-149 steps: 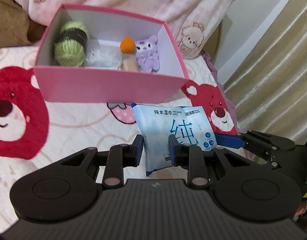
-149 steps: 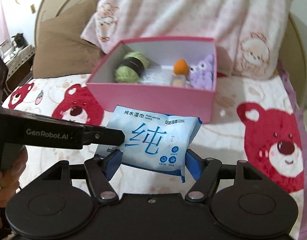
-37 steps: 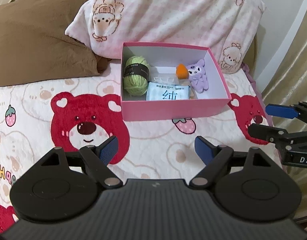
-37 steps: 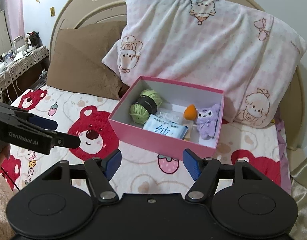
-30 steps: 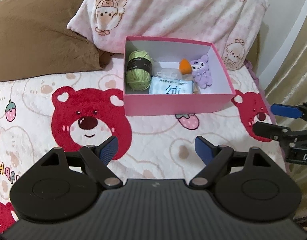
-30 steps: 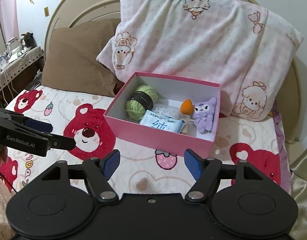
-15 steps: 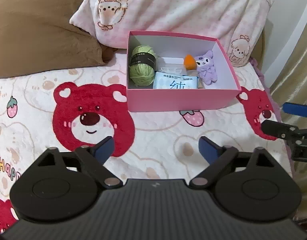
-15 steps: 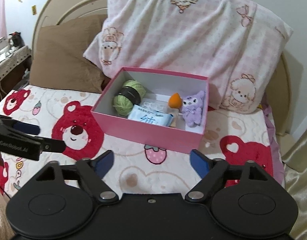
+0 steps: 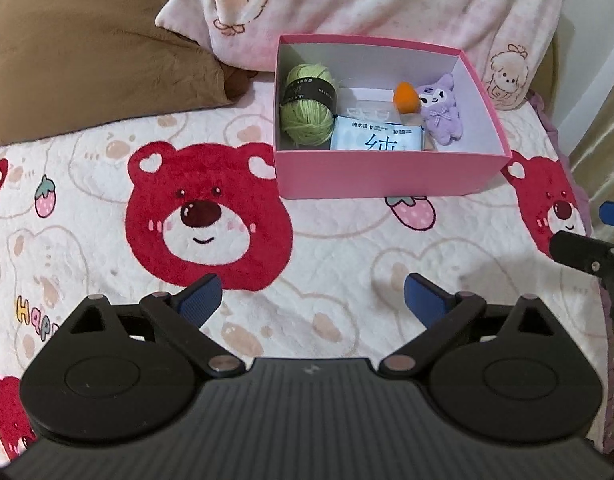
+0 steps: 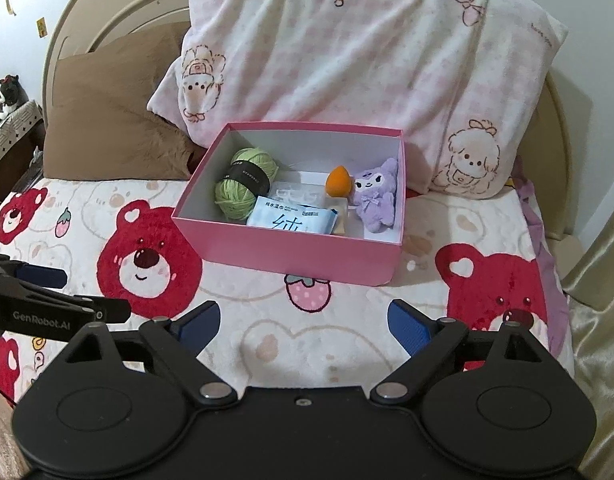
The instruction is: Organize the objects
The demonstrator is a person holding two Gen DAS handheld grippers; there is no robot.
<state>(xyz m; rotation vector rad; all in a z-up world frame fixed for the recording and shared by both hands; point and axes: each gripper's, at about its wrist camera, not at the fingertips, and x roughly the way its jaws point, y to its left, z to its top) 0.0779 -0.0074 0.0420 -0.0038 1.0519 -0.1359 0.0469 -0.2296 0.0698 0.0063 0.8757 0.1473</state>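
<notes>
Both tongs stand with their blue pads spread wide and nothing between them: the left gripper [image 9: 311, 294] and the right gripper [image 10: 303, 322] hover above the bedspread [image 9: 327, 264], well short of the pink box [image 9: 387, 176].

Inside the box the wet-wipe pack [image 9: 377, 139] lies flat against the near wall, its long axis running along that wall from side to side, printed face up and the large blue character toward the front. Just to its left, touching it, sits a ball of green yarn [image 9: 307, 106] with a dark paper band. Behind the pack lies a clear plastic item [image 9: 367, 111], too faint to name. At the right end an orange sponge [image 9: 405, 97] leans beside a purple plush toy [image 9: 441, 110], whose head points to the back wall.

The box stands on the bear-printed bedspread, with a pink pillow [image 10: 367, 52] behind it and a brown pillow [image 10: 107, 120] to the left.

Only the right wrist view takes in the curved headboard [image 10: 99, 8] and a toy on a side shelf [image 10: 5, 94]. It also shows the left gripper from the side, at the left edge. The left wrist view catches the right gripper at its right edge.
</notes>
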